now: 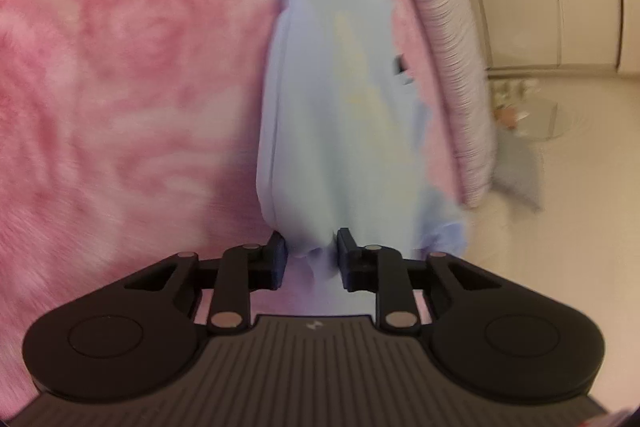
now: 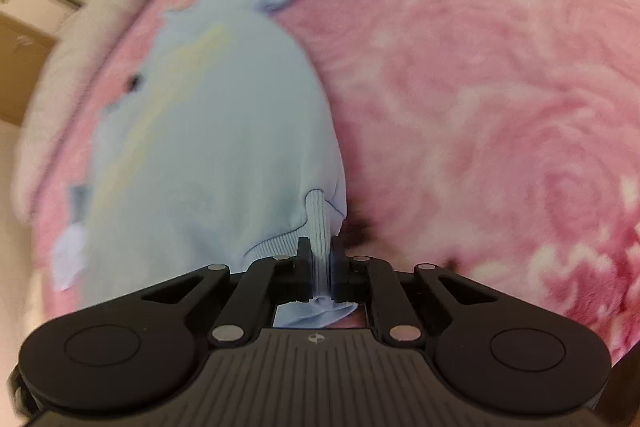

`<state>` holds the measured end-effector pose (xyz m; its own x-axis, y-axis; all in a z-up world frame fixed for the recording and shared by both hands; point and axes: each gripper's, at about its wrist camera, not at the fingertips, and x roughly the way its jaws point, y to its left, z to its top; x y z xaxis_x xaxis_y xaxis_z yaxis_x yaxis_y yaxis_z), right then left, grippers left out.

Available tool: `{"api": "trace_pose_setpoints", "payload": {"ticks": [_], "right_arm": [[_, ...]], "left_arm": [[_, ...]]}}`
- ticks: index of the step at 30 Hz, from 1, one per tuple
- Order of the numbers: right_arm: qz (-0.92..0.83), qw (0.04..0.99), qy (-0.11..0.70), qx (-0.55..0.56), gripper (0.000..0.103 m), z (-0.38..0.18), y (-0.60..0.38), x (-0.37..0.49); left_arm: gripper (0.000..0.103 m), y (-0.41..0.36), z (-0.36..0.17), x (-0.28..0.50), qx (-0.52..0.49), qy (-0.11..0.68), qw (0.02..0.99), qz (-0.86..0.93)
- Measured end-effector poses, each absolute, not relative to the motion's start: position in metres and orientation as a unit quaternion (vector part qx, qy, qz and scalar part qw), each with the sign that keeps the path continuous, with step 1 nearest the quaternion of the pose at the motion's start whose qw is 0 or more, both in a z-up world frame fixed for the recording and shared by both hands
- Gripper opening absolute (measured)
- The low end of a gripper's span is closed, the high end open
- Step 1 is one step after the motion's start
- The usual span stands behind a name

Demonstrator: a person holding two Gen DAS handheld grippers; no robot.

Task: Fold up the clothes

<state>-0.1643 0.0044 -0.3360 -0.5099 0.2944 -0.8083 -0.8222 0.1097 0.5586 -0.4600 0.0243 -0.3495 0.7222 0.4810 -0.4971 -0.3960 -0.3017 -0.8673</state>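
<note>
Left hand-held gripper (image 1: 311,259): black, pointing forward and somewhat downward. Jaws stand a short way apart with light blue cloth bunched between them; contact of the pads (image 1: 280,259) with it cannot be confirmed through blur.

Right hand-held gripper (image 2: 319,267): black, angled steeply downward. Jaws nearly together, fingers (image 2: 304,267) clamped on a ribbed blue hem.

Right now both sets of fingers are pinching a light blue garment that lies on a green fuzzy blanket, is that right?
Not quite: the blanket is pink, not green, as the right wrist view shows. The rest holds: the right gripper pinches the ribbed hem of the light blue garment, and the left gripper has its other end between its fingers.
</note>
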Motion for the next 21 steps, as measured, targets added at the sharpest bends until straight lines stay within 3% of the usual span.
{"api": "trace_pose_setpoints", "payload": {"ticks": [4, 5, 6, 8, 9, 10, 16, 21], "right_arm": [[0.624, 0.367, 0.671, -0.159, 0.009, -0.287, 0.009, -0.136], [0.614, 0.377, 0.674, -0.163, 0.009, -0.281, 0.011, -0.13], [0.604, 0.387, 0.676, -0.169, 0.009, -0.276, 0.013, -0.124], [0.582, 0.423, 0.662, -0.208, 0.028, -0.281, 0.017, -0.119], [0.576, 0.438, 0.649, -0.235, 0.035, -0.285, 0.019, -0.12], [0.579, 0.438, 0.642, -0.246, 0.049, -0.292, 0.016, -0.124], [0.597, 0.439, 0.626, -0.244, 0.059, -0.331, -0.005, -0.136], [0.621, 0.447, 0.603, -0.227, 0.062, -0.347, -0.01, -0.141]], "left_arm": [[0.013, 0.018, -0.27, -0.509, -0.704, -0.111, 0.605, 0.354], [0.016, 0.017, -0.255, -0.521, -0.694, -0.113, 0.597, 0.387], [0.03, 0.018, -0.246, -0.529, -0.684, -0.103, 0.584, 0.424], [0.036, 0.014, -0.236, -0.535, -0.652, -0.047, 0.574, 0.493], [0.04, 0.011, -0.242, -0.526, -0.644, -0.02, 0.574, 0.505], [0.047, 0.008, -0.253, -0.513, -0.648, -0.002, 0.578, 0.497], [0.051, -0.015, -0.321, -0.45, -0.63, 0.068, 0.609, 0.477], [0.054, -0.012, -0.326, -0.421, -0.516, 0.11, 0.706, 0.472]]}}
